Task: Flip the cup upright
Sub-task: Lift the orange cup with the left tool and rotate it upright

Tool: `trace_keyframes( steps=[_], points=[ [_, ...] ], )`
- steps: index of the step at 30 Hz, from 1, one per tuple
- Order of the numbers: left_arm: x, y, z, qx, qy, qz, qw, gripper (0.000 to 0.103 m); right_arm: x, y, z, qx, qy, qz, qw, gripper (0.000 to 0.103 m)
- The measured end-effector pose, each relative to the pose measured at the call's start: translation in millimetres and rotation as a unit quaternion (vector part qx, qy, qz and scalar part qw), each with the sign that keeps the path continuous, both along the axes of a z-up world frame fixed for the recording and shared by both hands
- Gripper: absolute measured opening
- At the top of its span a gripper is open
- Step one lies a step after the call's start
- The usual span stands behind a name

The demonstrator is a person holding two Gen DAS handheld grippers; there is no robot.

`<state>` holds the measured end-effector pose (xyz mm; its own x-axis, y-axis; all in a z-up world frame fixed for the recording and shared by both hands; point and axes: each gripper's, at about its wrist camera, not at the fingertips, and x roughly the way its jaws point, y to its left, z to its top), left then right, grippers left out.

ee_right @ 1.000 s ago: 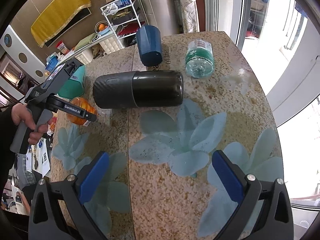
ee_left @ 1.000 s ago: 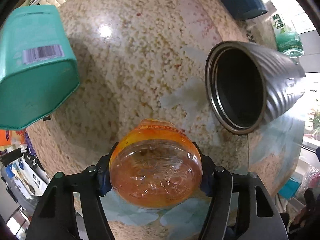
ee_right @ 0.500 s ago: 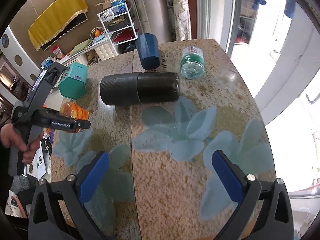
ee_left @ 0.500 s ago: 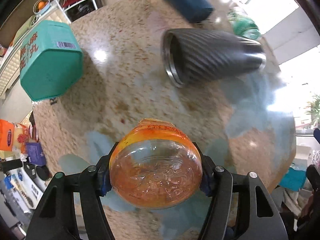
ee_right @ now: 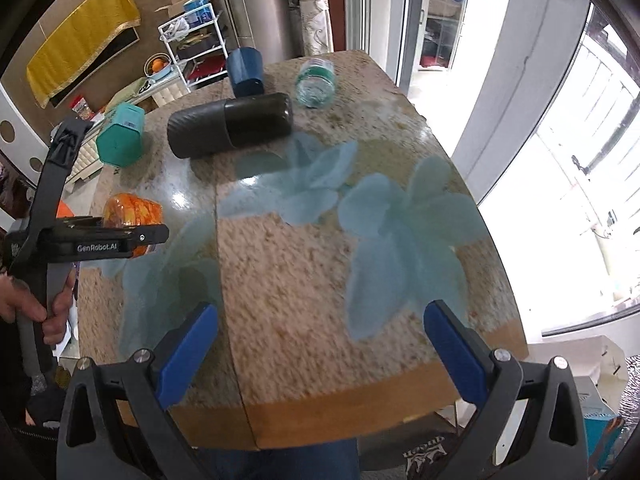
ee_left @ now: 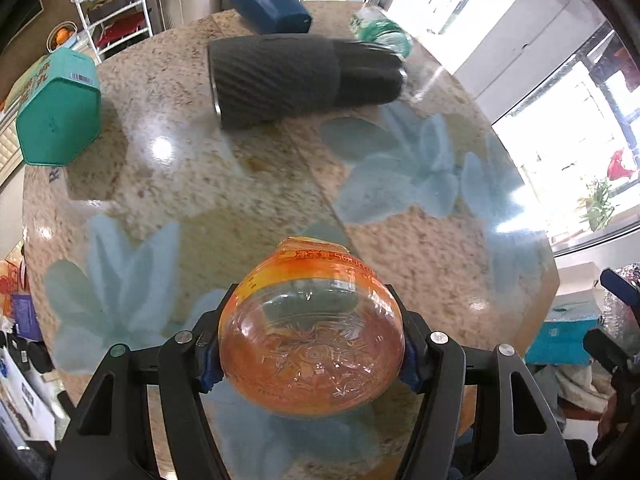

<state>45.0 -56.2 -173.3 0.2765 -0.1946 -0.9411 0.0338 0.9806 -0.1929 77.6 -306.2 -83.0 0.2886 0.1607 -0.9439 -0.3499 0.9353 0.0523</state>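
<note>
My left gripper (ee_left: 310,356) is shut on an orange plastic bottle (ee_left: 310,344), whose base faces the camera; it hangs above the near left part of the table. The same bottle (ee_right: 132,212) and the left gripper (ee_right: 150,236) show at the left in the right wrist view. A dark ribbed metal cup (ee_left: 296,78) lies on its side at the far middle of the table, mouth to the left; it also shows in the right wrist view (ee_right: 230,126). My right gripper (ee_right: 318,340) is open and empty above the table's near edge.
A teal hexagonal tin (ee_left: 60,108) lies at the far left of the table (ee_right: 304,280). A dark blue cup (ee_left: 270,4) and a green-capped clear bottle (ee_right: 316,80) lie behind the metal cup. A window side is to the right, shelves at the back.
The left gripper with the orange bottle has pulled back and up from the metal cup, which now looks farther away. The right gripper has also drawn back toward the table's near edge.
</note>
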Motion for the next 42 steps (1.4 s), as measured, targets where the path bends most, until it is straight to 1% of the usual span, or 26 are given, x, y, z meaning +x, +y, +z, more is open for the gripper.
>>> trace_keyframes(
  steps=[4, 8, 10, 13, 14, 16, 18, 21, 24, 26, 31, 32, 34, 37, 39, 42],
  points=[
    [-13.0, -16.2, -3.7, 0.018, -0.028, 0.023, 0.9992, 0.07, 4.4, -6.9, -1.8, -0.002, 0.002, 0.01, 1.0, 0.103],
    [-25.3, -24.5, -2.0, 0.025, -0.06, 0.075, 0.9951, 0.07, 6.5, -11.1, -5.6, -0.003, 0.006, 0.033, 0.999, 0.103],
    [-32.3, -37.2, -3.8, 0.036, -0.074, 0.1, 0.9916, 0.07, 9.3, -14.4, -9.5, -0.001, 0.01, 0.043, 0.999, 0.103],
    [-39.7, -54.7, -6.4, 0.043, -0.101, 0.117, 0.987, 0.07, 16.2, -18.4, -18.1, -0.002, 0.018, 0.06, 0.998, 0.103],
    [-42.2, -58.8, -6.6, 0.043, -0.115, 0.119, 0.9853, 0.07, 17.3, -20.5, -19.3, -0.002, 0.018, 0.065, 0.998, 0.103],
    [-49.2, -69.8, -8.1, 0.049, -0.154, 0.127, 0.9786, 0.07, 20.6, -25.5, -23.1, 0.004, 0.015, 0.075, 0.997, 0.103],
    [-53.0, -76.9, -14.5, 0.047, -0.172, 0.135, 0.9746, 0.07, 23.9, -29.5, -28.0, 0.005, 0.018, 0.081, 0.997, 0.103],
    [-53.2, -85.7, -29.2, 0.059, -0.171, 0.143, 0.9731, 0.071, 27.7, -35.5, -34.3, 0.006, 0.023, 0.09, 0.996, 0.103],
    [-51.3, -90.9, -42.3, 0.067, -0.149, 0.149, 0.9752, 0.071, 28.4, -40.2, -35.2, 0.01, 0.025, 0.094, 0.995, 0.103],
    [-52.4, -90.8, -46.3, 0.066, -0.14, 0.153, 0.9761, 0.071, 27.9, -43.5, -37.5, 0.013, 0.029, 0.094, 0.995, 0.103],
    [-53.1, -85.1, -50.1, 0.067, -0.134, 0.164, 0.9751, 0.072, 26.6, -48.5, -40.5, 0.017, 0.037, 0.094, 0.995, 0.103],
    [-52.0, -83.7, -52.2, 0.066, -0.125, 0.165, 0.976, 0.073, 26.4, -49.0, -40.7, 0.019, 0.038, 0.094, 0.995, 0.103],
    [-48.5, -78.9, -58.5, 0.05, -0.091, 0.173, 0.9794, 0.078, 26.3, -50.5, -40.8, 0.022, 0.04, 0.095, 0.994, 0.103],
    [-51.4, -78.4, -58.4, 0.051, -0.092, 0.173, 0.9792, 0.081, 25.7, -50.2, -42.5, 0.028, 0.044, 0.099, 0.994, 0.103],
    [-53.2, -76.7, -59.5, 0.042, -0.086, 0.171, 0.9806, 0.081, 24.8, -48.4, -43.3, 0.03, 0.046, 0.103, 0.993, 0.103],
    [-54.6, -73.7, -61.3, 0.043, -0.076, 0.175, 0.9807, 0.082, 24.3, -46.0, -45.2, 0.034, 0.048, 0.105, 0.993, 0.103]
  ],
)
